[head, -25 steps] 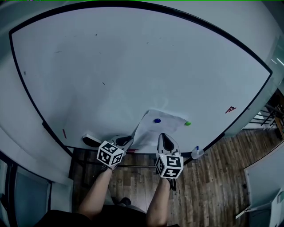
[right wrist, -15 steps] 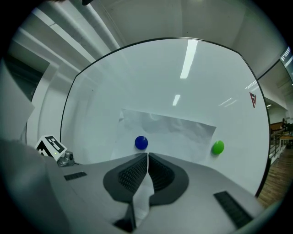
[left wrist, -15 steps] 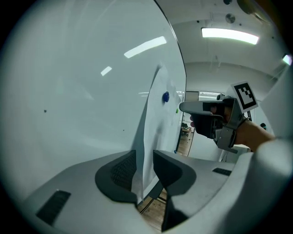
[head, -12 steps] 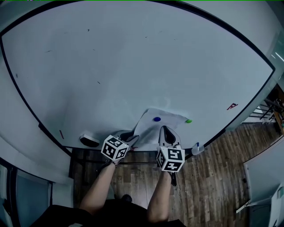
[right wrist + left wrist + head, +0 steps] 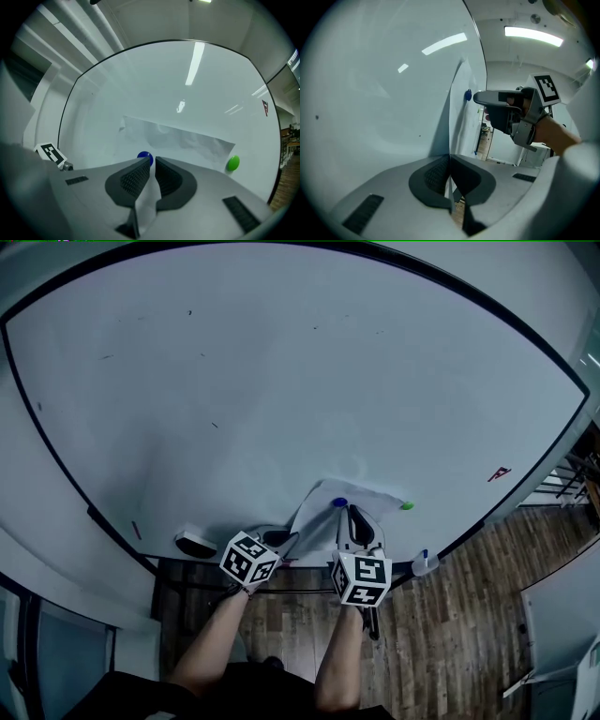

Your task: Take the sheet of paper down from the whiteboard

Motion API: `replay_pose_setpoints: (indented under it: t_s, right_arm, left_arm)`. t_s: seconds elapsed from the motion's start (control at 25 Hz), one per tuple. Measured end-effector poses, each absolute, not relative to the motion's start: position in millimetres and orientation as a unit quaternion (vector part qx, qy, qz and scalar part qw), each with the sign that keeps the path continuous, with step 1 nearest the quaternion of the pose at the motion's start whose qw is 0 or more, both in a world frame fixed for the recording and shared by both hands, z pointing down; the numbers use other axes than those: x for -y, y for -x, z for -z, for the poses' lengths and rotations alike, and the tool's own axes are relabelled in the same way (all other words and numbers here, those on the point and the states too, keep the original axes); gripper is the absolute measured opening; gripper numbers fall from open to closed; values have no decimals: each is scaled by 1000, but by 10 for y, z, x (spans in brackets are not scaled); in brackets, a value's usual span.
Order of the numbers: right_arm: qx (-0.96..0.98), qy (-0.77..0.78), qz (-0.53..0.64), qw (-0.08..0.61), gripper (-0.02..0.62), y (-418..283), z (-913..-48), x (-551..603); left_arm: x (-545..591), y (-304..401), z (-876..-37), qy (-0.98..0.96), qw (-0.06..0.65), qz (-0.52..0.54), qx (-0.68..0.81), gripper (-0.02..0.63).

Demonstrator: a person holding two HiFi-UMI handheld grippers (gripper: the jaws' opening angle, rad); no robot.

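A white sheet of paper [image 5: 319, 512] hangs low on the whiteboard [image 5: 281, 381], pinned by a blue magnet [image 5: 339, 503] and a green magnet [image 5: 407, 506]. My left gripper [image 5: 289, 540] is shut on the sheet's lower left edge; in the left gripper view the paper [image 5: 457, 108] runs edge-on up from the jaws [image 5: 449, 161]. My right gripper [image 5: 353, 513] points level at the board, its tips just under the blue magnet [image 5: 144, 156]. A fold of the sheet [image 5: 187, 138] passes between its nearly closed pads [image 5: 152, 161]. The green magnet [image 5: 233, 162] sits at the sheet's right corner.
A board eraser [image 5: 192, 543] lies on the ledge left of the grippers and a small bottle [image 5: 424, 562] stands at its right end. A red mark [image 5: 500, 473] is on the board at the right. Wooden floor [image 5: 450, 634] lies below.
My right gripper has risen along the sheet and now sits just under the blue magnet. The left gripper has shifted slightly right, still on the paper's edge.
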State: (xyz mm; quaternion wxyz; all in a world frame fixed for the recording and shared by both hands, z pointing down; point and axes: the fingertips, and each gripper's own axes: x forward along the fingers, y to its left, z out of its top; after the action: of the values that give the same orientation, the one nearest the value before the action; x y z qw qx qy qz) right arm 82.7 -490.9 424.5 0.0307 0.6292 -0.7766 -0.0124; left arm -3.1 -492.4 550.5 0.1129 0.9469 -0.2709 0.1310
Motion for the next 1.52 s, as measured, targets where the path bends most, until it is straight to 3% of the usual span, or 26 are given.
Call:
replay_pose_setpoints:
  t_s: [0.24,0.56,1.52]
  right_arm:
    - [775,-631,10,30,45,-767,-4253,4945]
    - [783,-621,8,24,144,-746,-4197,4944]
    - [748,-659,43,69,135,-639,-4269,5014]
  left_arm:
    - [4885,84,-5494,-947,113,-133,271,21]
    - [4885,99,-5485,-946,119,-132,272,21]
    - [4841,250,-5364,-950,112,-117,266,21]
